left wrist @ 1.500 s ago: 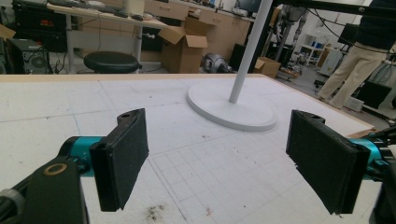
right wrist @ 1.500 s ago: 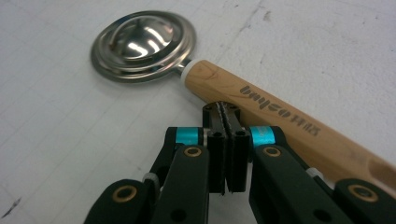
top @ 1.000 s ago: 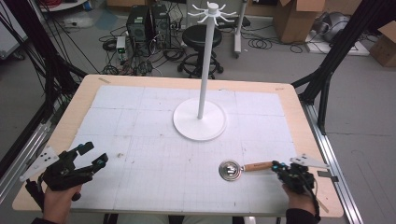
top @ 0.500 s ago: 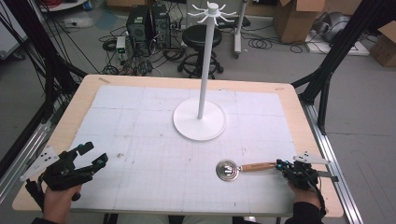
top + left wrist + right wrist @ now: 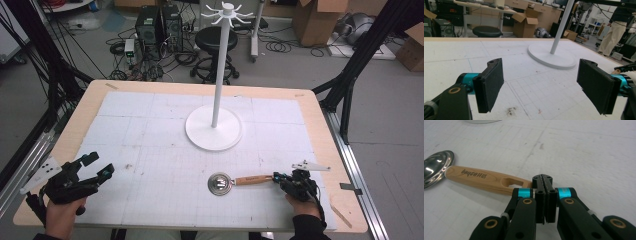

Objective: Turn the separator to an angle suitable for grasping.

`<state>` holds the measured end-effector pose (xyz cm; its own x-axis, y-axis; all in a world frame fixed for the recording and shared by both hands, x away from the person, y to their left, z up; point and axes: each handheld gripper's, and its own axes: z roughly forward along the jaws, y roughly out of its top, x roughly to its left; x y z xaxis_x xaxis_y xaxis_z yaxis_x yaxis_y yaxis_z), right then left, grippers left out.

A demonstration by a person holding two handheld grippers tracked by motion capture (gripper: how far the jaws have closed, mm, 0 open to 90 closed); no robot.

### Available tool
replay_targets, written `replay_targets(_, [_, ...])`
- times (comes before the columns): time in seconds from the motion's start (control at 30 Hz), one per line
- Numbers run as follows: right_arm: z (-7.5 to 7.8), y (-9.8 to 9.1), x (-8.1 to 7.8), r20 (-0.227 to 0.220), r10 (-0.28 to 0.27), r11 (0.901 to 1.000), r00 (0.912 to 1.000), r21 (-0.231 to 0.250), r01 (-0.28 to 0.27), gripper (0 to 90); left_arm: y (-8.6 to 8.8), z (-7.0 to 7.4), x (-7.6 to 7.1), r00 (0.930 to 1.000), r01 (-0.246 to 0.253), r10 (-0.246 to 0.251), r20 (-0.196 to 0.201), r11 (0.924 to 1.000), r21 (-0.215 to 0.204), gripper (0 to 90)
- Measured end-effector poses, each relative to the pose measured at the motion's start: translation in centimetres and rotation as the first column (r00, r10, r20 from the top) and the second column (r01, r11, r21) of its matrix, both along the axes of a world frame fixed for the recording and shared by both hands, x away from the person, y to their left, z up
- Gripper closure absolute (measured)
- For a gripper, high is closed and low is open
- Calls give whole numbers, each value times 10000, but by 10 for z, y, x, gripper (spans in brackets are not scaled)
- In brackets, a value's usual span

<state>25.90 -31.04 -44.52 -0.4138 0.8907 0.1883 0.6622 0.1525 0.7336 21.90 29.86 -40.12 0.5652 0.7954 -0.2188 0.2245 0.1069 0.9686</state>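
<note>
- The steel-bowled measuring spoon with a pale wooden handle (image 5: 252,179) is lying flat on the white gridded mat (image 5: 150,130), in front of the round white base of the tall hook stand (image 5: 214,131), towards the right side of the table
- The jaws of the right gripper (image 5: 543,180) are being held pressed together at the far end of the handle; whether the tip of the wood is being pinched between them cannot be told
- The left gripper (image 5: 99,165) is being held with its jaws wide apart and nothing between them, well away at the left edge of the mat
- A slip is being risked: with so little of the handle at the jaw tips, the spoon is likely to be swung round or dropped by the weight of its bowl if it is lifted
- If it is only being pushed, the handle could be skidded sideways off the closed tips
- Compared with a second ago, the spoon and the right gripper are being seen further to the left on the mat, while the left gripper is being kept where it was, jaws apart as before
</note>
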Motion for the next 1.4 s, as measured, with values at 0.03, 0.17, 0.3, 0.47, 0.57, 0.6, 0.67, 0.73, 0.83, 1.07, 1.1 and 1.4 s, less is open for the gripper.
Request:
replay_targets(0.03, [0,3,1,-34,31,10000,10000,37,-31,893,0,0,0,10000,0,0,-5,10000,31,218])
replay_targets(0.17, [0,15,1,-222,90,9998,9997,183,-86,894,0,0,0,10000,-20,20,-4,10000,39,218])
replay_targets(0.3, [0,34,1,-366,531,9984,9979,196,-524,894,1,0,0,10000,-83,83,-13,10000,55,219])
replay_targets(0.47, [-1,65,1,-466,907,9955,9948,320,-893,893,3,-1,1,9999,-148,148,-13,9999,-28,219])
replay_targets(0.57, [-1,84,1,-524,1095,9937,9926,309,-1080,893,4,0,1,9999,-149,149,15,9999,-43,219])
replay_targets(0.6, [-1,89,1,-525,1165,9929,9918,287,-1151,893,4,0,1,9999,-137,137,10,9999,-48,219])
replay_targets(0.67, [-1,99,2,-542,1158,9928,9918,359,-1140,893,4,0,1,9999,-129,129,20,9999,-49,219])
replay_targets(0.73, [-2,107,3,-477,1286,9912,9905,377,-1269,893,4,0,1,9999,-123,123,23,9999,-9,219])
replay_targets(0.83, [-2,117,5,-449,1393,9896,9892,412,-1375,892,3,0,1,9999,-103,103,14,9999,43,219])
replay_targets(1.07, [-2,140,11,-421,1791,9833,9829,416,-1774,892,3,0,1,9999,-122,122,14,9999,77,219])
replay_targets(1.1, [-2,143,12,-358,1895,9813,9812,414,-1880,892,3,0,1,9999,-117,117,12,9999,76,219])
replay_targets(1.4, [-2,163,16,94,2379,9688,9712,690,-2380,854,2,0,0,10000,-70,69,34,9999,157,219])
